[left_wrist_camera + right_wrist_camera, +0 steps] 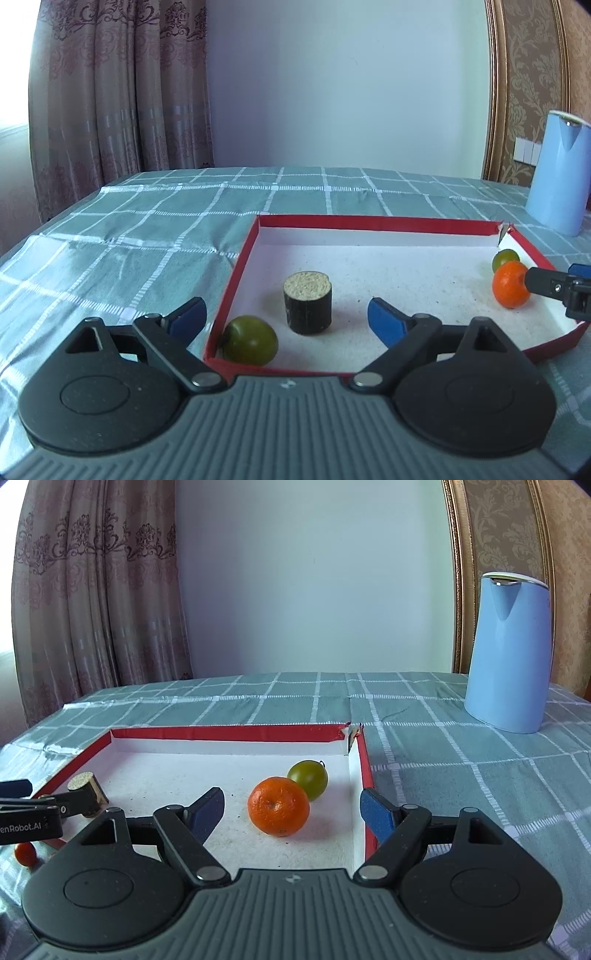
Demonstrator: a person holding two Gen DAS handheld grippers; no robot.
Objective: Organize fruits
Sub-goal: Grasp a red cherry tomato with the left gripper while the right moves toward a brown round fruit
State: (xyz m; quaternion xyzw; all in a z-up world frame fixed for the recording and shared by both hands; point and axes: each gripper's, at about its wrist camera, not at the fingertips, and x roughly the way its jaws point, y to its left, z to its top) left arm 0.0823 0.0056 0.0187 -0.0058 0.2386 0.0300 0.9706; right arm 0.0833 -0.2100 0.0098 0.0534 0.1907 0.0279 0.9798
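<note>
A shallow red-rimmed tray (236,266) (229,732) with a white floor lies on the checked cloth. In the left wrist view a green fruit (250,340) sits in the tray's near left corner, beside a dark cylinder with a pale top (307,302). My left gripper (286,317) is open and empty, straddling the tray's left wall. In the right wrist view an orange (279,805) and a green fruit (308,779) touch near the tray's far right corner. My right gripper (291,810) is open, with the orange between its fingers, not gripped. A small red fruit (25,853) lies outside the tray.
A tall blue kettle (508,653) (559,173) stands on the cloth to the right of the tray. The teal checked tablecloth (147,221) stretches behind and left of the tray. Curtains and a wall are behind the table.
</note>
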